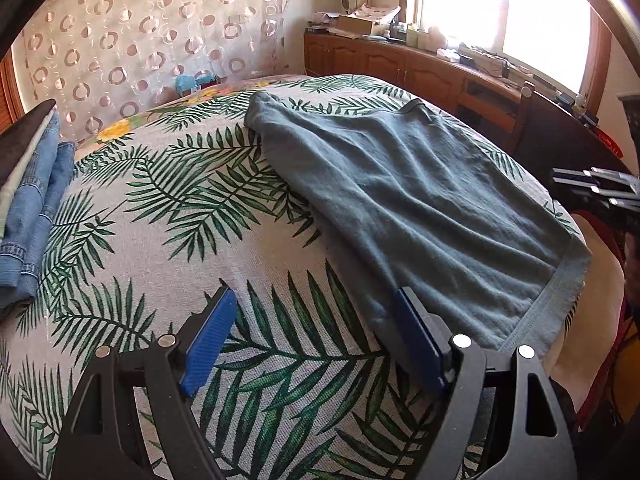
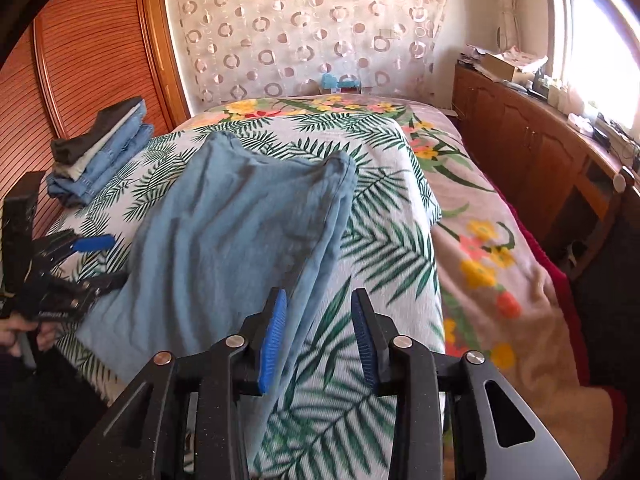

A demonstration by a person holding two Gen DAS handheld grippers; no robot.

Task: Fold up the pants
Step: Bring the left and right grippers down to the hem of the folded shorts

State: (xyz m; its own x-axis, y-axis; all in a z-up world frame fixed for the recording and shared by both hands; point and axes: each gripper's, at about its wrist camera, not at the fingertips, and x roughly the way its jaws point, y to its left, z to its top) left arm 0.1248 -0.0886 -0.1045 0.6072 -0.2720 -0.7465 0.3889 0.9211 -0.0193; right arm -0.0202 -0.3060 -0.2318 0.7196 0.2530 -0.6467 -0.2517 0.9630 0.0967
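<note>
- Left wrist view: the left gripper (image 1: 310,336) fills the bottom of the frame, its blue pads (image 1: 210,342) spread wide with nothing between them, over the palm-leaf bedspread (image 1: 168,216).
- The grey-blue pants (image 1: 404,208) lie flattened on the bedspread, running from the upper centre down to the lower right, where the hemmed edge ends just beside the gripper's right-hand pad.
- A stack of folded jeans (image 1: 34,216) sits at the left edge of the frame, well apart from the pants.
- The right gripper (image 1: 596,190) shows only as dark metal parts at the right edge; its jaws cannot be read here.
- A wooden cabinet (image 1: 400,64) with clutter on top runs under the bright window (image 1: 508,12) in the upper right.
- Right wrist view: the right gripper (image 2: 318,334) sits at the bottom centre, jaws partly apart and gripping nothing; the near edge of the pants (image 2: 244,240) hangs between the pads, close to the left-hand pad, untouched as far as can be seen.
- The pants spread from the centre towards the lower left.
- The left gripper (image 2: 94,258) lies at the left edge beside the pants, jaws apart, with a hand (image 2: 24,332) behind it.
- The folded jeans (image 2: 100,152) are in the upper left, before a slatted wooden door (image 2: 80,48).
</note>
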